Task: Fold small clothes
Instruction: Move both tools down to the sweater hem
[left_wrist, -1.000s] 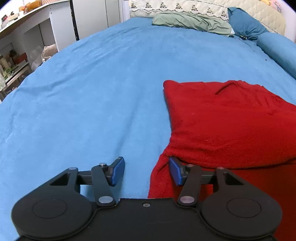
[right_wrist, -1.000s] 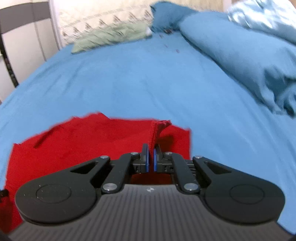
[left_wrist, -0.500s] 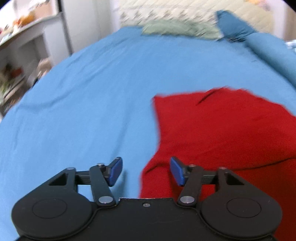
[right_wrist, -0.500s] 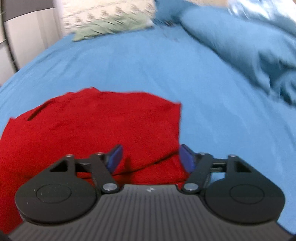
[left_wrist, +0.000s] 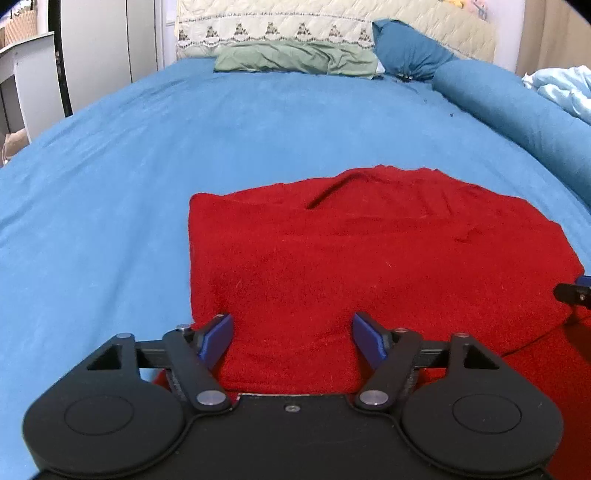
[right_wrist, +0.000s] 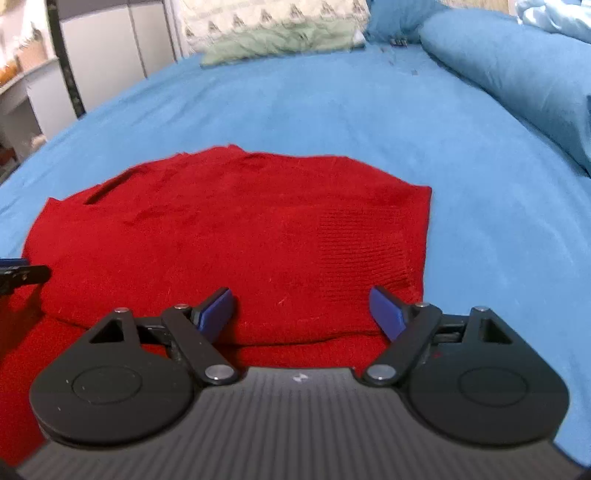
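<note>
- The left gripper (left_wrist: 291, 338) hangs low over the near left part of the red knit garment (left_wrist: 369, 258), its jaws opening, the blue pads apart with only flat cloth beneath them and nothing pinched.
- The right gripper (right_wrist: 301, 312) is likewise over the near right part, jaws opening wide, clamped on nothing; its tip shows at the right edge of the left wrist view.
- The garment lies on the blue bed sheet (left_wrist: 110, 184), one layer folded over another, the folded edge running just in front of both grippers.
- Risk: the knit looks soft and thick, so the folded layer may spring or slide back off the lower one if a pad brushes it.
- Risk: a pinch taken here could catch only the upper layer, or both layers at once, and drag the fold crooked.
- Risk: the sheet is soft too; a low grab may gather sheet along with cloth.
- Further off, a dark slit-like crease (left_wrist: 327, 192) marks the far part of the garment; a pull may widen that wrinkle.
- At the head of the bed lie a green pillow (left_wrist: 295, 59) and a rolled blue duvet (left_wrist: 517, 103).
- No containers are visible; a shelf (left_wrist: 22, 66) stands far left, its contents too unclear to tell.
</note>
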